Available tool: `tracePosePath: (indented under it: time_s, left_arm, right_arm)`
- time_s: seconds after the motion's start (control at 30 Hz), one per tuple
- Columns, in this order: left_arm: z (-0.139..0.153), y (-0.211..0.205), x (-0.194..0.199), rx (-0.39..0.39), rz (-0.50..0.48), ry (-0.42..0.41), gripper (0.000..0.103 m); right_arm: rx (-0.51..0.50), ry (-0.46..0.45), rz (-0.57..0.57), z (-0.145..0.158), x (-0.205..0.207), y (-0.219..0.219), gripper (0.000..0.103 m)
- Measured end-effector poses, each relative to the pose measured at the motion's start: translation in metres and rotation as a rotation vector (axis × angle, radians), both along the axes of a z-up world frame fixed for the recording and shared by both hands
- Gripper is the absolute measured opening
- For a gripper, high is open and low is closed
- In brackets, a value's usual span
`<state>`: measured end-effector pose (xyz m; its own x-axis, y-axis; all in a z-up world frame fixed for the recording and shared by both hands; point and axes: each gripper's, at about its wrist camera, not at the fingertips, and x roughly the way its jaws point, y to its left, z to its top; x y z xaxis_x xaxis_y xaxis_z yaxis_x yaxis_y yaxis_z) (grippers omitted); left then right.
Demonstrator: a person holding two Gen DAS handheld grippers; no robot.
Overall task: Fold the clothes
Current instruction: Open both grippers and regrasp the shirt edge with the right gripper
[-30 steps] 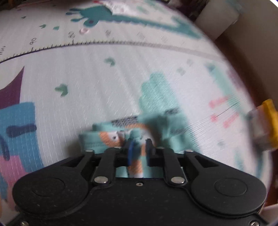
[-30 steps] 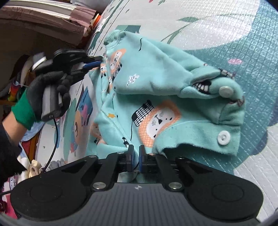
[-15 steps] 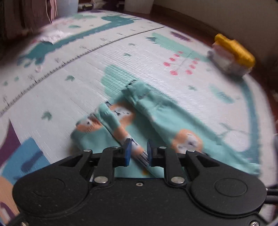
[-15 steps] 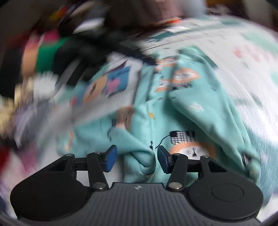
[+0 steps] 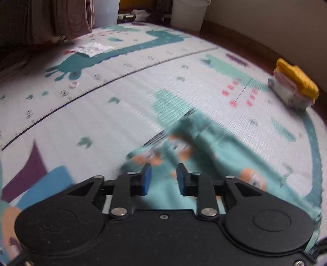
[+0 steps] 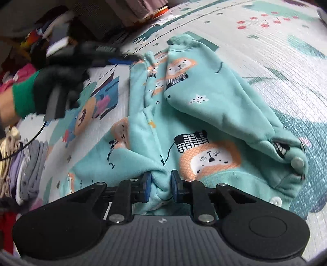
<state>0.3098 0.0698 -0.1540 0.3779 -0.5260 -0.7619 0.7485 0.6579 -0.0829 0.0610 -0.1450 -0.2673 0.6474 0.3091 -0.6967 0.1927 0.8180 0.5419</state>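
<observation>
1. Since half a second ago, the right gripper [image 6: 160, 187] has been closing and now pinches a bunched fold of the mint-green fleece garment with lion prints [image 6: 204, 114].
2. Left gripper [image 5: 162, 179], jaws slightly parted above the fabric, grips nothing.
3. Garment lies on the patterned play mat [image 5: 122, 106]; a yellow-topped clothes pile [image 5: 294, 86] sits at two o'clock.

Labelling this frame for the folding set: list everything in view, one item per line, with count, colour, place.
garment: 1, mint with lion prints, crumpled on mat
play mat: 1, white with teal and purple prints, under everything
folded stack: 1, yellow on top, mat's far right edge
clothes pile: 1, grey and lilac, left edge
buckets: 2, white, beyond mat
right gripper: 1, black, blue pads, pinching garment fold, jaws just closing
left gripper: 1, black, blue pads apart over garment
gloved hand: 1, black, green cuff, holding left gripper
</observation>
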Motion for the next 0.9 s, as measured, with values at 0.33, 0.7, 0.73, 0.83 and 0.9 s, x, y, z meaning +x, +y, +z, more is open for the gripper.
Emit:
tracePosePath:
  time_s: [0.33,0.7,0.73,0.83,0.9]
  left_arm:
    - [-0.026,-0.042,0.013,0.113,0.082,-0.037,0.020]
    - [0.043,0.028,-0.023,0.094,-0.186,0.020,0.033]
    - [0.045,0.043,-0.033,0.107,-0.220,0.049,0.036]
    - [0.040,0.091,-0.061,0.141,-0.280,0.167,0.043]
    - [0.030,0.119,-0.081,0.186,-0.295,0.229,0.043]
  right_arm:
    - [0.129,0.050,-0.125,-0.009,-0.006,-0.005,0.018]
    - [0.039,0.050,-0.074,0.005,-0.004,0.003,0.025]
    - [0.013,0.044,-0.057,0.007,-0.004,0.006,0.026]
    - [-0.065,0.026,-0.002,0.012,-0.003,0.013,0.028]
    - [-0.092,0.022,0.013,0.012,-0.003,0.013,0.030]
